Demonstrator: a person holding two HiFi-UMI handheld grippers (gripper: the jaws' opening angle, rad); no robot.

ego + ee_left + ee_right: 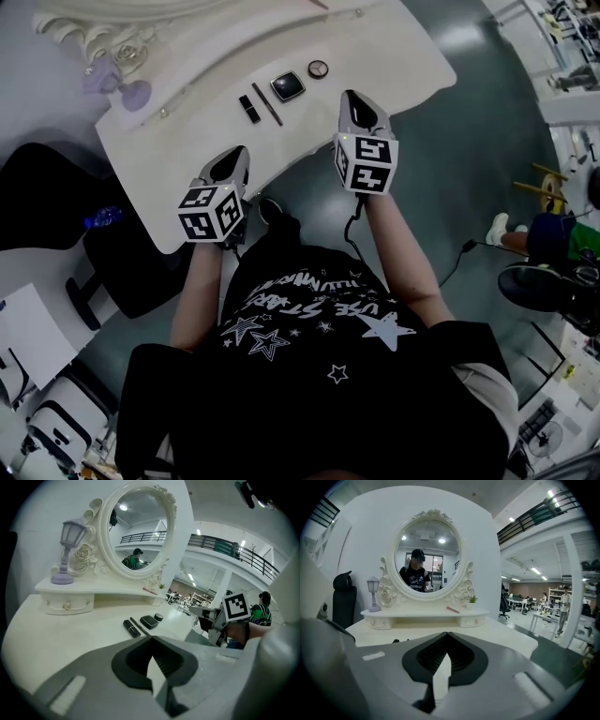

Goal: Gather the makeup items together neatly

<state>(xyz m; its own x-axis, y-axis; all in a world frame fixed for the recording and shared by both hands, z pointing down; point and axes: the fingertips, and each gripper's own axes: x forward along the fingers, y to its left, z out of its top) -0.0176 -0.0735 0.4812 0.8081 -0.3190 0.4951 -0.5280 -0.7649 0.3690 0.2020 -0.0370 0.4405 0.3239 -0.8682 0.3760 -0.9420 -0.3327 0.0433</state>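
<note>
Four makeup items lie in a row on the white vanity table [187, 159]: a black lipstick [248, 108], a thin pencil [267, 103], a square black compact [288, 86] and a small round pot [318, 68]. The left gripper view shows the same lipstick [131, 628], pencil [140, 626], compact [149, 621] and pot [159, 617] ahead of my jaws. My left gripper [236, 153] hovers over the table's near edge, shut and empty. My right gripper [353, 96] is just right of the compact, also shut and empty. A pink stick [453, 609] lies on the drawer shelf.
An ornate oval mirror [138, 529] and a purple lantern lamp [68, 550] stand on the drawer shelf at the back of the table. A black chair [56, 216] is at the left. A seated person's leg [511, 234] and furniture are on the floor to the right.
</note>
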